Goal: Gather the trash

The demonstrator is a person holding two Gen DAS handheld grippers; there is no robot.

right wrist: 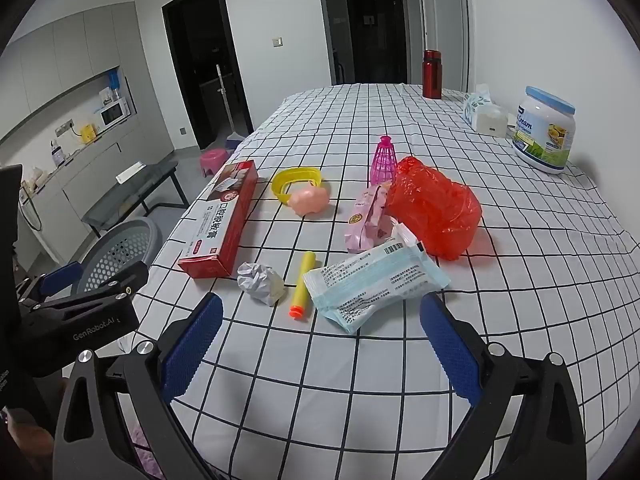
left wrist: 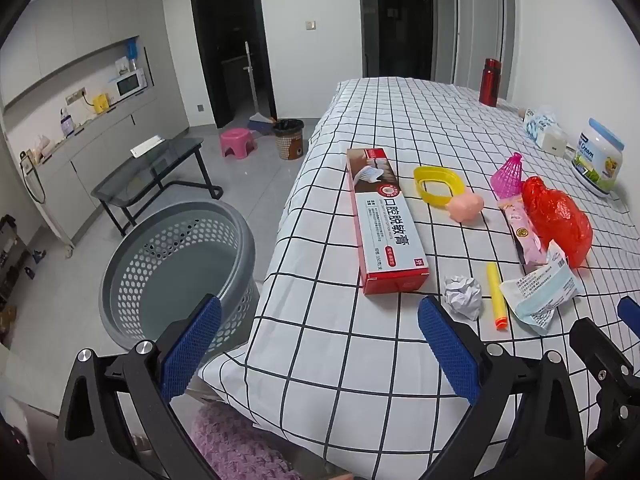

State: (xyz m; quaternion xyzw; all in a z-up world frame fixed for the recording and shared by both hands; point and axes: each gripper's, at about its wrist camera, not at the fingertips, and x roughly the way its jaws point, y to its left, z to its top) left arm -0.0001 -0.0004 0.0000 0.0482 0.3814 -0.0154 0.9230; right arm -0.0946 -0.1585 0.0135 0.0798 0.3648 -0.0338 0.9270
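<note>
On the checked tablecloth (right wrist: 360, 360) lie a red toothpaste box (left wrist: 384, 216) (right wrist: 224, 220), a crumpled paper ball (left wrist: 463, 296) (right wrist: 260, 282), a yellow foam dart (left wrist: 496, 294) (right wrist: 303, 284), a pale blue wrapper (left wrist: 540, 290) (right wrist: 376, 286), a pink packet (right wrist: 370, 218) and a red plastic bag (left wrist: 558, 218) (right wrist: 436, 212). My left gripper (left wrist: 320, 340) is open and empty over the table's left edge, short of the box. My right gripper (right wrist: 322, 342) is open and empty, just short of the dart and wrapper. A grey perforated basket (left wrist: 176, 268) (right wrist: 116, 248) stands on the floor left of the table.
A yellow ring (right wrist: 296, 182), a pink toy pig (right wrist: 310, 200) and a pink mesh cone (right wrist: 383, 160) lie mid-table. A cream tub (right wrist: 544, 134), tissue pack (right wrist: 484, 114) and red flask (right wrist: 432, 74) stand at the far right. A glass side table (left wrist: 156, 168), pink stool (left wrist: 238, 142) and small bin (left wrist: 289, 138) are on the floor.
</note>
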